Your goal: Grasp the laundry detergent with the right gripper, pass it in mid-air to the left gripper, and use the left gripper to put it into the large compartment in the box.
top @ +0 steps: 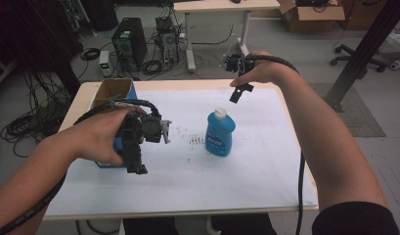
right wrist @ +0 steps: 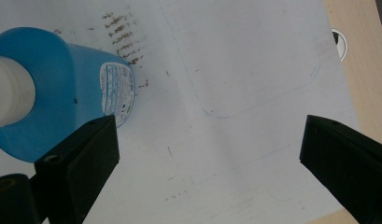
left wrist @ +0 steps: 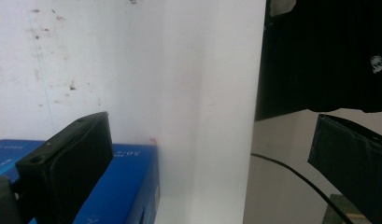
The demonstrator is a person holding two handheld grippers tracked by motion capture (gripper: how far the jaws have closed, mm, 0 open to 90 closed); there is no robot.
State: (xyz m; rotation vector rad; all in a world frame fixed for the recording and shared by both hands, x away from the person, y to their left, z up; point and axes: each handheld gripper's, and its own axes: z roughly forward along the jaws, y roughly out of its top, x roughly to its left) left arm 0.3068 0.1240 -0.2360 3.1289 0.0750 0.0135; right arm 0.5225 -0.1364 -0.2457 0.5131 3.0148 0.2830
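A blue bottle (top: 220, 133) with a white cap (top: 220, 113) stands upright near the middle of the white sheet. My right gripper (top: 240, 91) hangs above and behind it, open. In the right gripper view the bottle (right wrist: 62, 88) sits at upper left, just beyond the left jaw, and nothing is between the jaws of the right gripper (right wrist: 209, 135). My left gripper (top: 137, 165) is held over the left part of the table, beside a blue carton (top: 105, 160). In its own view the left gripper (left wrist: 212, 135) is open wide, with the carton (left wrist: 128, 186) by its left jaw.
The carton's open top shows a brown inside (top: 112, 90) at the table's back left. The white sheet (top: 188, 171) has dark smudges (top: 195, 141) left of the bottle. A wooden table rim (right wrist: 361, 70) borders the sheet. Computers, cables and a desk stand on the floor beyond.
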